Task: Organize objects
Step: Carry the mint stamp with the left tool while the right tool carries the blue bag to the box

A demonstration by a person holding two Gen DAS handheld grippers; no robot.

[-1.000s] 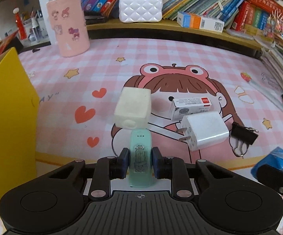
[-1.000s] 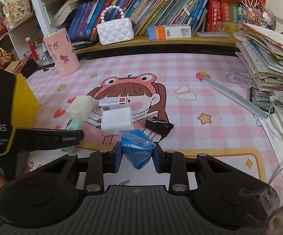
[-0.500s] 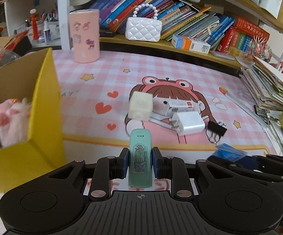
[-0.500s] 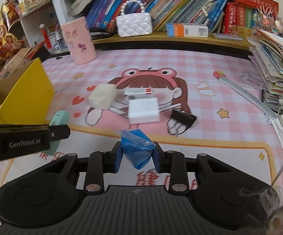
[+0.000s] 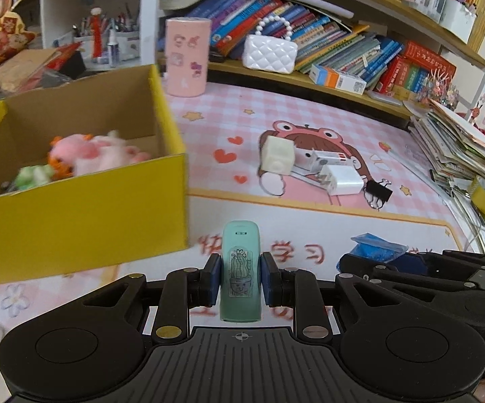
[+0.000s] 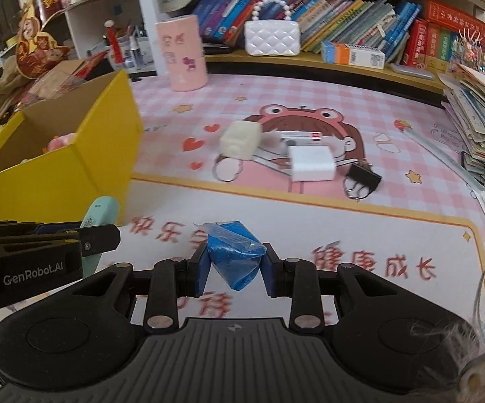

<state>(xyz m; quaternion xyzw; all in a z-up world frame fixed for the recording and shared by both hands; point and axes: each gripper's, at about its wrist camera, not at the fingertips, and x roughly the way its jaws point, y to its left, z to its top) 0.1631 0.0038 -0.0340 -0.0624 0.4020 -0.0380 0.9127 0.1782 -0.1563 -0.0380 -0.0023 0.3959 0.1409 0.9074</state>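
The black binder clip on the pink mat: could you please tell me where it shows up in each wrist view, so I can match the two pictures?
Left wrist view: the binder clip lies right of centre, just right of the white charger.
Right wrist view: the binder clip lies right of centre, again just right of the white charger.
Shared landmark: the yellow box, at the left in both views.

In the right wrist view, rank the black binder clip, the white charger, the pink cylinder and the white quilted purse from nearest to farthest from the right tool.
From the right tool, which grips a blue bag:
1. White charger, ahead, slightly right on the mat.
2. Black binder clip, further right; too close to the charger to rank firmly.
3. Pink cylinder, far left at the mat's back.
4. White quilted purse, on the shelf behind.
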